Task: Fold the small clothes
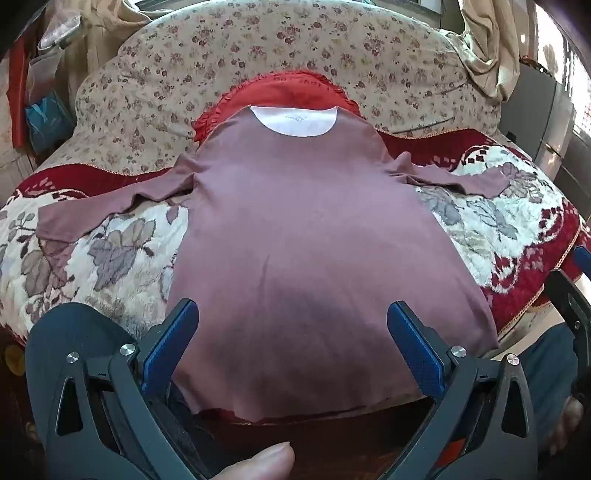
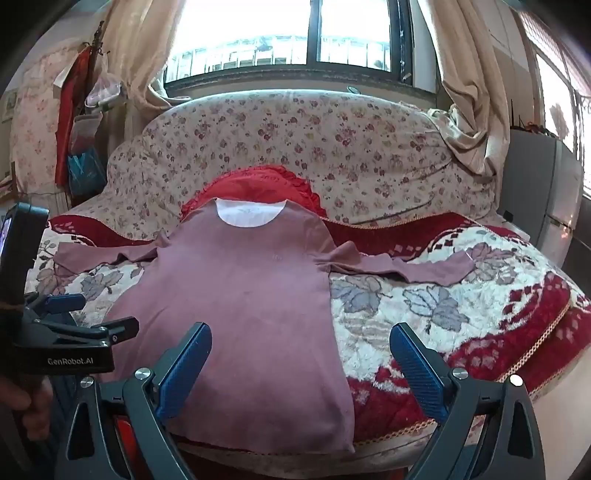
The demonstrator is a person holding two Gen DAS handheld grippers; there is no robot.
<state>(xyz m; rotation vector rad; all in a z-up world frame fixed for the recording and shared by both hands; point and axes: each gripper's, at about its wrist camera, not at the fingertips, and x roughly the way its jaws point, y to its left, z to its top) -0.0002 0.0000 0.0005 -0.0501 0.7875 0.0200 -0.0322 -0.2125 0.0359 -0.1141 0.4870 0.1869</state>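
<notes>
**A:** Start with the left wrist view. Where's the garment?

**B:** The mauve shirt (image 1: 295,240) fills the middle of the frame, spread flat and face up on the flowered blanket (image 1: 498,240) that covers the sofa seat. Collar toward the top, hem at the bottom edge of the seat, both sleeves stretched out to left and right. The left claw (image 1: 291,339) hangs over the lower part of the shirt, jaws spread wide, nothing between the blue pads (image 1: 170,343).

**A:** So no fold made?

**B:** None that I can see. The body lies in one layer and the sleeves are out. I'd judge the job is at its very start: sleeves in, then the body folded over, all still to do.

**A:** Anything in the way?

**B:** A red cushion (image 1: 295,83) sits just behind the collar, touching or under it; I can't tell which. A fingertip (image 1: 258,465) shows at the bottom centre. At the right edge a bit of the other claw pokes in.

**A:** And the right wrist view?

**B:** Same shirt (image 2: 236,295), now left of centre. The right claw (image 2: 299,365) is released too, jaws wide; its left pad hovers over the shirt's lower right part, its right pad over bare blanket. The right sleeve (image 2: 413,267) runs out toward the middle right of the frame, a little rumpled at the shoulder.

**A:** Surroundings?

**B:** The sofa back (image 2: 332,147) under a floral cover, a window (image 2: 288,33) with curtains above it, and the left claw (image 2: 74,317) at the left edge, held by a hand (image 2: 26,406). The hem hangs slightly over the seat's front edge, which may make it slip when lifted.
</notes>
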